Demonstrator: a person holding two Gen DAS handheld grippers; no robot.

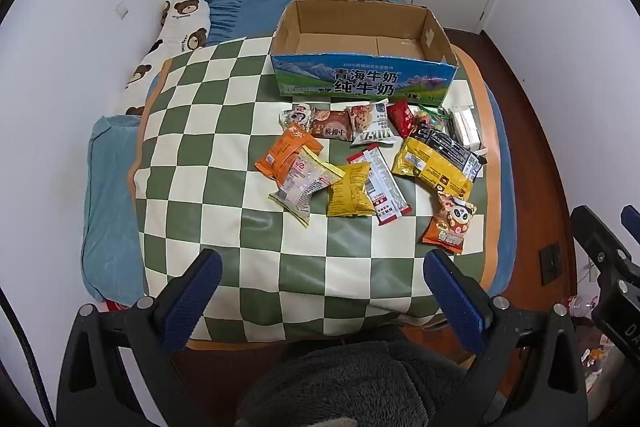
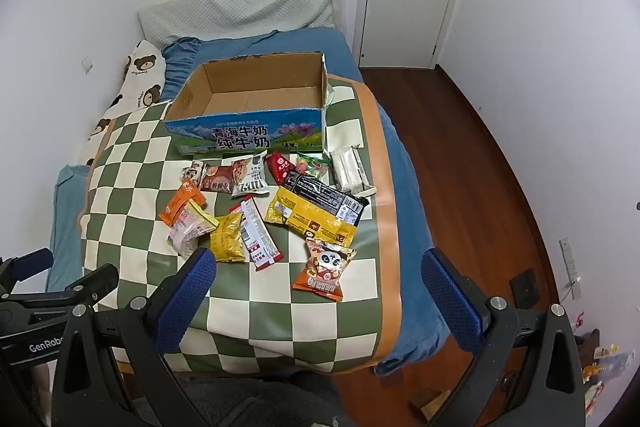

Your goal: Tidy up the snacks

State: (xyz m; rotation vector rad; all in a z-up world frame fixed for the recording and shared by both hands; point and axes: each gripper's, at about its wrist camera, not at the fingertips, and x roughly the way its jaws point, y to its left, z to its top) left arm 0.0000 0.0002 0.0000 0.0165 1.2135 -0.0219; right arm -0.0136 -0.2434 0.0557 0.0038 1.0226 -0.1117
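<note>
Snacks [image 1: 360, 163] lay scattered on the checked mat [image 1: 224, 131] in front of you, just before the milk box [image 1: 362, 79], which stood open with only bare cardboard showing inside. Nearest you was the panda packet [image 2: 325, 269], alone at the mat's near right. Behind it a large yellow bag [image 2: 310, 217] sat partly under a black bag [image 2: 326, 195], so much of the yellow one's far edge was hidden. A small yellow packet [image 1: 350, 193] overlapped a red-and-white strip [image 1: 384, 183], and an orange packet [image 1: 286, 155] was half covered by a pale one [image 1: 302, 183]. By the box, a brown packet [image 1: 330, 125] and a white packet [image 1: 370, 123] lay side by side; the clear wrapped items [image 2: 350, 169] at the far right were too glary to make out. Your left gripper [image 1: 322, 291] hung above the mat's near edge, jaws wide apart and holding nothing. Your right gripper [image 2: 318, 291] did likewise, its left finger [image 2: 188, 295] cutting off the pale packet's corner. The bed [image 2: 300, 43] ran back to a pillow [image 2: 240, 13].
</note>
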